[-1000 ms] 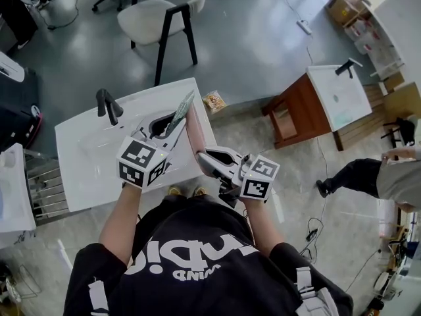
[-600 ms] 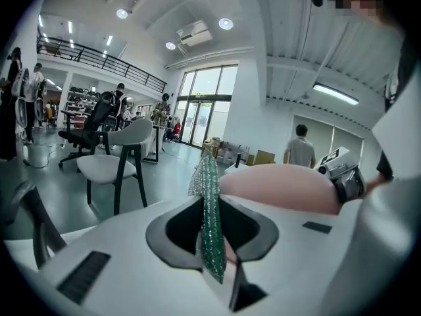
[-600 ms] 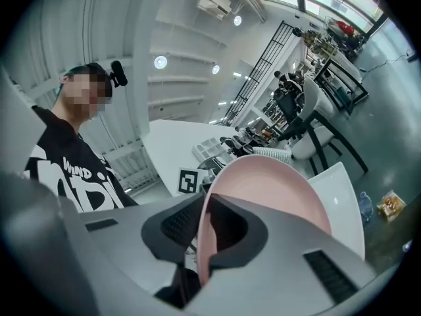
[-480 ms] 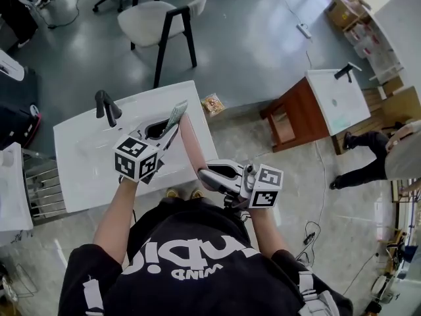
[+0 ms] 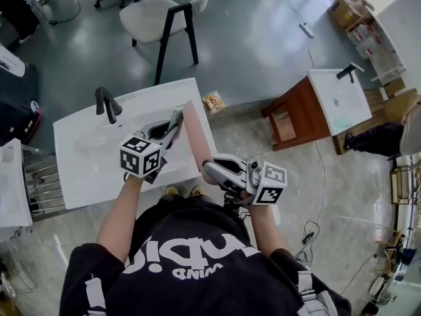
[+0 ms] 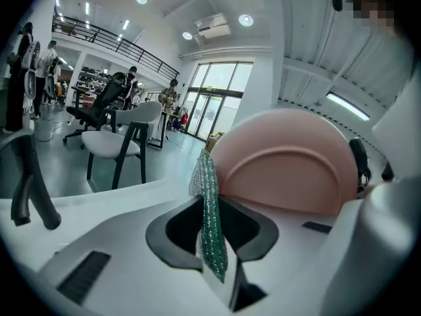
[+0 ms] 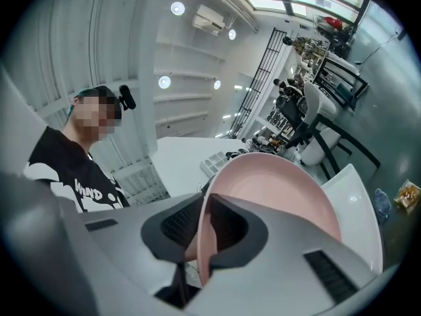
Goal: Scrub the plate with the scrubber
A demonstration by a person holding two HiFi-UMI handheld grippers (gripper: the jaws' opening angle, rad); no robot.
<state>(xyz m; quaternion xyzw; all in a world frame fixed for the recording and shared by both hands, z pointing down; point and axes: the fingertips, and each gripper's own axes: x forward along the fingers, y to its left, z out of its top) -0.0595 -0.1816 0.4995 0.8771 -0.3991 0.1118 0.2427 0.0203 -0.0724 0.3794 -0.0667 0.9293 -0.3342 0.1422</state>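
Note:
A pink plate (image 5: 196, 135) stands on edge over the white sink counter (image 5: 79, 157), held by its near rim in my right gripper (image 5: 209, 168), which is shut on it. The same plate (image 7: 283, 203) fills the right gripper view, its rim pinched between the dark pads. My left gripper (image 5: 172, 125) is shut on a green and silver mesh scrubber (image 5: 175, 117). In the left gripper view the scrubber (image 6: 209, 216) stands upright between the jaws, right beside the back of the plate (image 6: 289, 163); whether they touch cannot be told.
A black faucet (image 5: 106, 105) stands at the counter's far left. Beyond the counter is a white chair (image 5: 160, 13) with black legs. A small packet (image 5: 214, 102) lies on the floor by the counter corner. A wooden stand with another white basin (image 5: 339, 97) is to the right.
My right gripper has shifted slightly right and down with the plate. The left gripper with the scrubber has moved a little along the plate. The person at the right has walked mostly out of view.

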